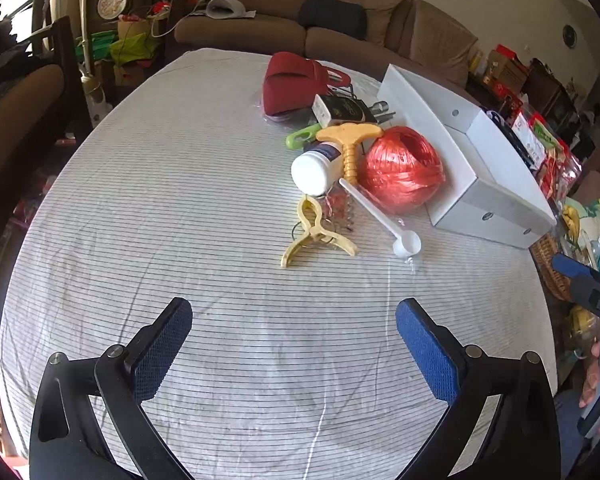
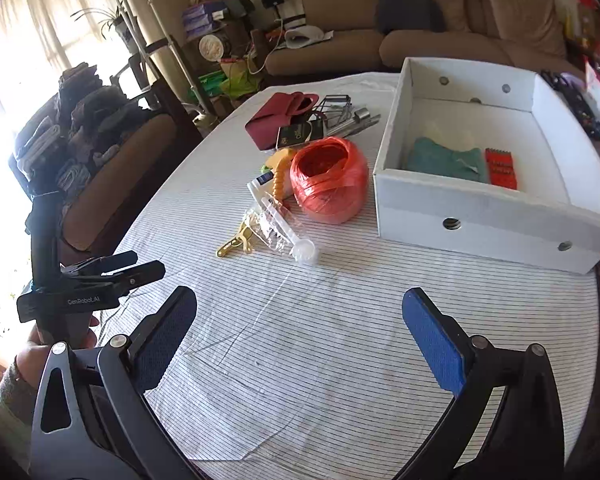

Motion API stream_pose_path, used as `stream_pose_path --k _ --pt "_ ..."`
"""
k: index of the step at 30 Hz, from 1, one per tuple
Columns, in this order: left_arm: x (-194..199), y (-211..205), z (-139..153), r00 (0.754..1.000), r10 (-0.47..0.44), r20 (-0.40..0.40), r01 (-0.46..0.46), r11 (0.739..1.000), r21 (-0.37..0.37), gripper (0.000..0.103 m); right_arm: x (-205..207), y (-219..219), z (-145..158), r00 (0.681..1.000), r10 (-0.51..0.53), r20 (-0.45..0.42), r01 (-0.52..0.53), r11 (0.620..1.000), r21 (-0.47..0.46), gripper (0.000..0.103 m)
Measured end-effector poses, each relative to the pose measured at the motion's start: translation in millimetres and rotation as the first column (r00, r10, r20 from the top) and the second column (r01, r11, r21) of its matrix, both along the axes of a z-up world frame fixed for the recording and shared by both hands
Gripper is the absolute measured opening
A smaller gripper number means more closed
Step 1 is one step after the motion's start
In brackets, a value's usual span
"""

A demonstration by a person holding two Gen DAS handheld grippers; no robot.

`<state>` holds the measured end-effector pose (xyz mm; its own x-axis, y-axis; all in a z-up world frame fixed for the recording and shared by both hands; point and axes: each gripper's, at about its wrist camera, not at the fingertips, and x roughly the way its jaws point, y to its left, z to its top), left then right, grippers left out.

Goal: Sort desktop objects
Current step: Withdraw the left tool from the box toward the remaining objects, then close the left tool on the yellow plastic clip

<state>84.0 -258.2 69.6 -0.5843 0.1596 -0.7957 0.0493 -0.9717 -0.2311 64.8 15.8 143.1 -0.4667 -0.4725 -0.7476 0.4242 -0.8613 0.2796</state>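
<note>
A pile of objects lies mid-table: a red twine ball [image 1: 402, 170] [image 2: 329, 180], a white bottle [image 1: 315, 170], a yellow corkscrew [image 1: 350, 146], a white scoop [image 1: 384, 220] [image 2: 296, 236], a yellow clip [image 1: 314, 234] [image 2: 236, 240], a red pouch [image 1: 292, 82] [image 2: 278, 118]. A white box [image 1: 496, 204] [image 2: 480, 222] to their right holds a teal cloth [image 2: 446, 162] and a red item [image 2: 501, 168]. My left gripper [image 1: 294, 344] is open and empty over bare cloth near the pile. My right gripper [image 2: 300, 338] is open and empty too.
The striped tablecloth [image 1: 180, 200] covers an oval table. A brown sofa [image 2: 420, 20] stands behind it. A chair with folded clothes [image 2: 80, 152] is at the left. Packets and a wicker basket [image 1: 552, 264] crowd the right edge.
</note>
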Motion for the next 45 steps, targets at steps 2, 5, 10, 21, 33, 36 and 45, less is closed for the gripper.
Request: stream_pose_path --k 2,5,10,21,33,36,45 --pt "-4.7 4.4 -6.8 1.0 -0.019 0.0 0.019 1.0 -0.021 0.103 -0.7 -5.4 -7.5 1.0 0.013 0.019 -0.013 0.999 -0.031 0.103" --pt "-12.5 6.9 -14.7 0.999 -0.037 -0.001 0.037 0.999 -0.009 0.103 -2.5 -9.2 -16.4 0.999 0.021 0.046 -0.017 0.996 -0.092 0.103" --pt "-25.8 4.3 -23.8 0.999 -0.037 -0.016 0.038 0.998 0.056 0.103 -6.0 -17.0 -29.7 0.998 0.029 0.063 -0.022 0.993 -0.113 0.103" --pt "-61.8 6.3 -53.7 0.997 -0.077 0.033 0.075 0.996 0.055 0.083 -18.0 -30.8 -46.4 0.996 0.036 0.088 -0.021 0.987 -0.16 0.103" --pt "-74.1 15.0 -61.9 0.996 -0.074 0.054 0.073 0.997 0.015 0.045 -14.6 -34.3 -58.6 0.994 0.026 0.109 -0.003 0.979 -0.205 0.103" --pt "-75.9 11.8 -63.1 0.996 -0.045 0.072 0.042 0.998 0.038 0.015 -12.6 -33.9 -61.6 0.993 0.022 0.117 0.002 0.979 -0.205 0.103" --pt "-70.9 12.1 -60.9 0.997 -0.044 0.059 0.039 0.996 0.075 0.009 -8.6 -30.8 -62.7 0.992 0.002 0.127 0.025 0.978 -0.207 0.103"
